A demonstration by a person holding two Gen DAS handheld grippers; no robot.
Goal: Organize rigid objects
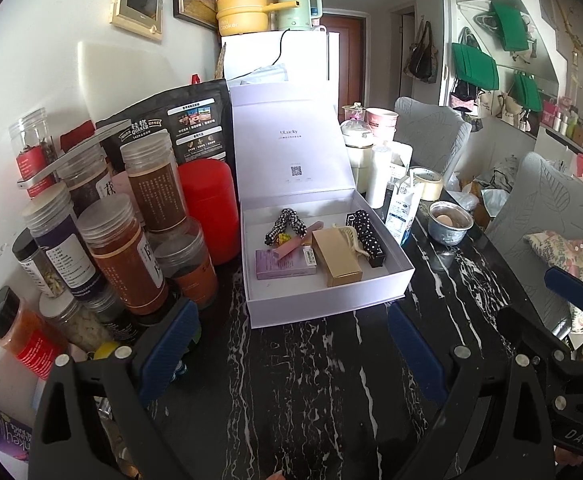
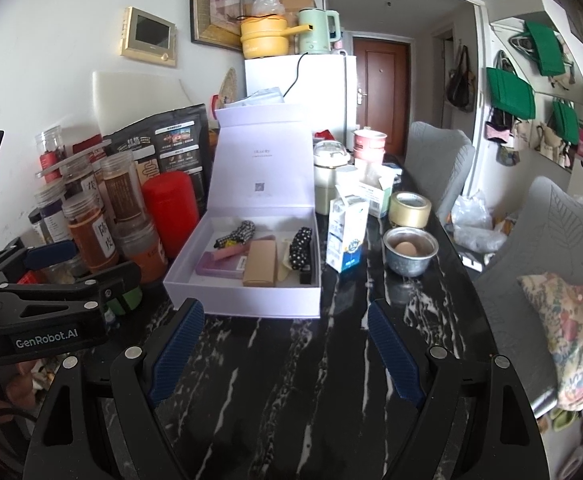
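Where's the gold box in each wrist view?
Left wrist: the gold box sits right of centre, lying inside the open white box, between the purple box and the black dotted item.
Right wrist: the gold box sits just left of centre, in the same box.
Shared landmark: the metal bowl holding an egg.

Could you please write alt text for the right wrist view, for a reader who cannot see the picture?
An open lilac gift box with its lid raised sits on a black marble table, holding small boxes and hair accessories, ahead of the open, empty right gripper. Spice jars stand to its left, a milk carton and an egg in a metal bowl to its right.
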